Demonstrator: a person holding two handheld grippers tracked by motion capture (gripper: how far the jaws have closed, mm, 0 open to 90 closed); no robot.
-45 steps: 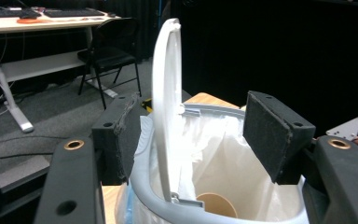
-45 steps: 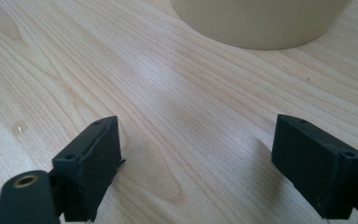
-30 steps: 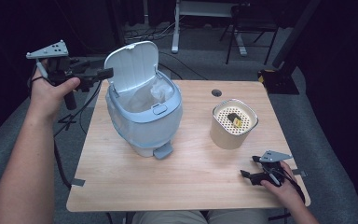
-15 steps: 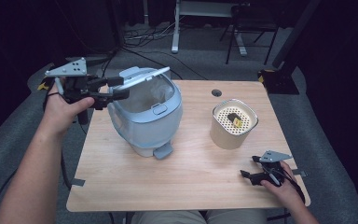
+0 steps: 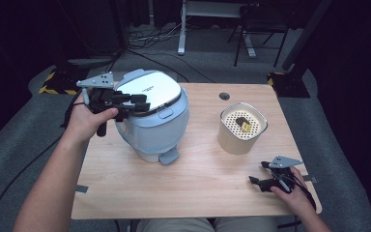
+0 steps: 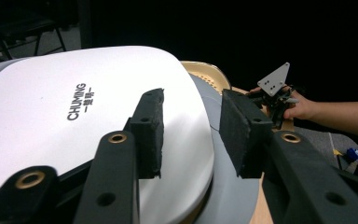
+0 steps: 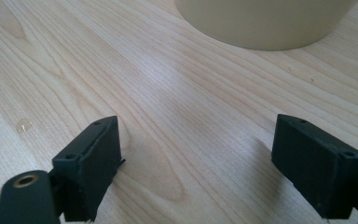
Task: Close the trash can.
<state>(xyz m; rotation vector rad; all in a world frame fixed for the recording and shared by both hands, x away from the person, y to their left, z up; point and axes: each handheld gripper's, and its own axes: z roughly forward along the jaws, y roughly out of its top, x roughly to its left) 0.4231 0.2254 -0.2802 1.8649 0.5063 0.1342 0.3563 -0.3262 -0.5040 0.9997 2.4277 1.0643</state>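
Lid [image 5: 150, 92] now down on cooker [image 5: 154, 130]; left tool [image 5: 142, 104] narrowed above it, seemingly gripping nothing; right tool [image 5: 255, 182] open, unmoved.

— What sort of place is this?
— A lab or recording studio, I'd say. My small wooden desk [image 5: 198, 179] stands on grey carpet [image 5: 24, 145] amid black curtains [image 5: 24, 34].
— Anything else?
— Loose cables [image 5: 149, 41] trail over the floor, with black-and-yellow hazard tape [image 5: 53, 79] and an office chair's base [image 5: 251, 34] behind.
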